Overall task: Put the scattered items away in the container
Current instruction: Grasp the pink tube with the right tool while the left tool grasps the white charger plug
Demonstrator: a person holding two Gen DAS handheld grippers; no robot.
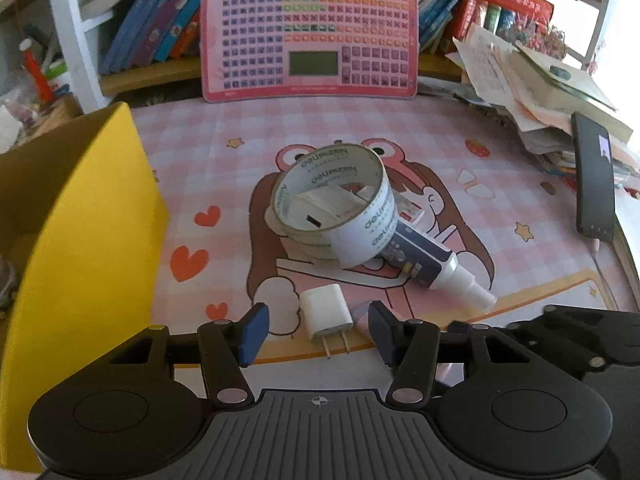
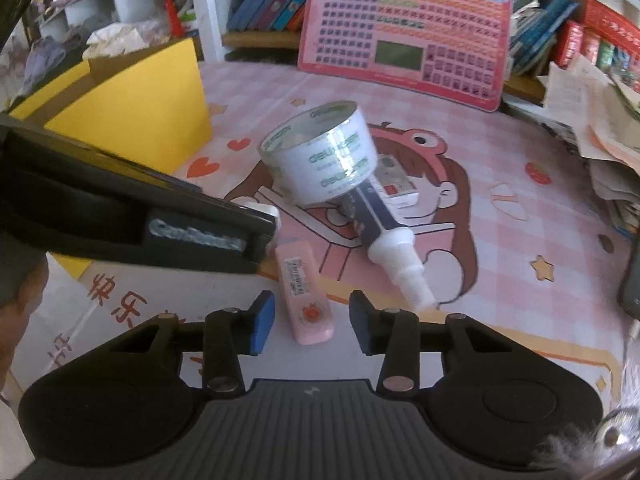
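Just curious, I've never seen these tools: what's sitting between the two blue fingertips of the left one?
A white plug charger lies on the mat between them, prongs toward the camera, untouched by either pad. The left wrist view shows it.

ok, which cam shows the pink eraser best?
Right wrist: the pink eraser lies in full view, label up, between the right claw's open pads. Left wrist shows only a corner behind the white charger plug.

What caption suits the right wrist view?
Right gripper straddles a pink eraser on the cartoon mat.
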